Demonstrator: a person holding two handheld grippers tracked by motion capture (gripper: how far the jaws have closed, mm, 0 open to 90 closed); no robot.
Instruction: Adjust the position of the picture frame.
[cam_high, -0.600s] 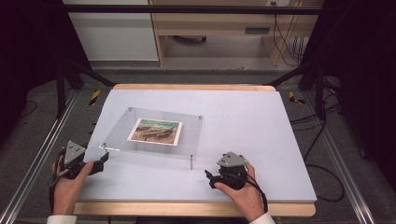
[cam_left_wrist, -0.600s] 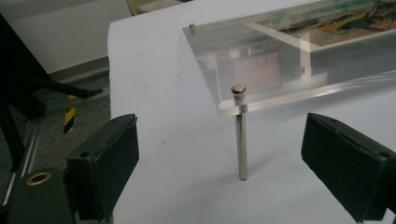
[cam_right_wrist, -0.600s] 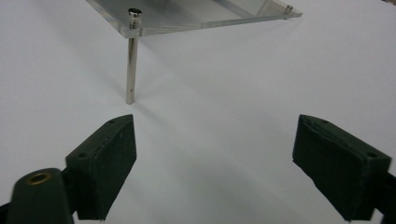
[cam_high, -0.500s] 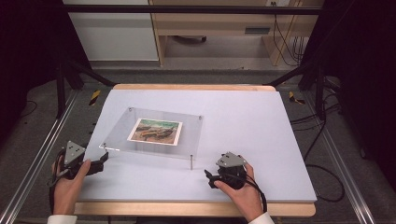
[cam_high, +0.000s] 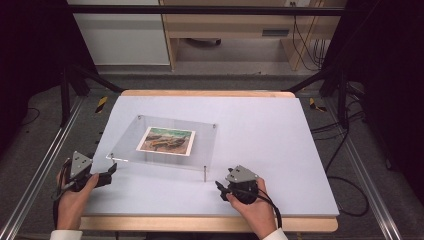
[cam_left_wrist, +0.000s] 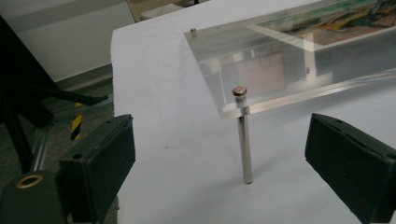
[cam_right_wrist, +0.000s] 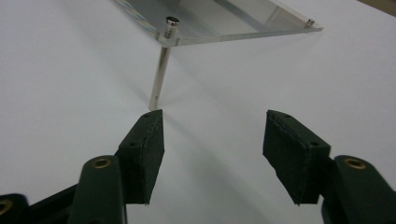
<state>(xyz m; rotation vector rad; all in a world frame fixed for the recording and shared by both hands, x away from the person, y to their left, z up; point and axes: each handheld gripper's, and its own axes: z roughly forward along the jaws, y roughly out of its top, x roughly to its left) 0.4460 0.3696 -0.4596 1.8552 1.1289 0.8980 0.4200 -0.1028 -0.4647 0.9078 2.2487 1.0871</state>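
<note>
Near edge of the table (cam_high: 300, 165): two hands, one gripper each. Left hand (cam_high: 70, 202) at the near left corner, holding the left gripper (cam_high: 111, 172), which points right toward the clear plate. Right hand (cam_high: 255, 207) at the near edge, right of centre, holding the right gripper (cam_high: 218, 186), which points up-left toward the plate's near right leg.

Left gripper view — jaws wide apart, nothing between the pads (cam_left_wrist: 100, 165). A metal leg (cam_left_wrist: 244, 140) stands on the white top ahead, between the jaws' lines but well beyond them; its round cap sits on the plate's corner.

Right gripper view — jaws apart, empty. Another metal leg (cam_right_wrist: 159, 77) stands just past the tip of the left pad (cam_right_wrist: 144, 149), close but not clearly touching. The plate's corner rides on it, capped by a screw head.

Middle of the table: the clear plate (cam_high: 200, 145), raised on thin legs at its corners, lying level. Under or on it, a picture (cam_high: 166, 141) in green and brown tones — which side of the plate it lies on, cannot tell.

Beyond the far edge: grey floor, a white cabinet (cam_high: 120, 32), a wooden bench (cam_high: 235, 25), cables (cam_high: 305, 40) at right.
</note>
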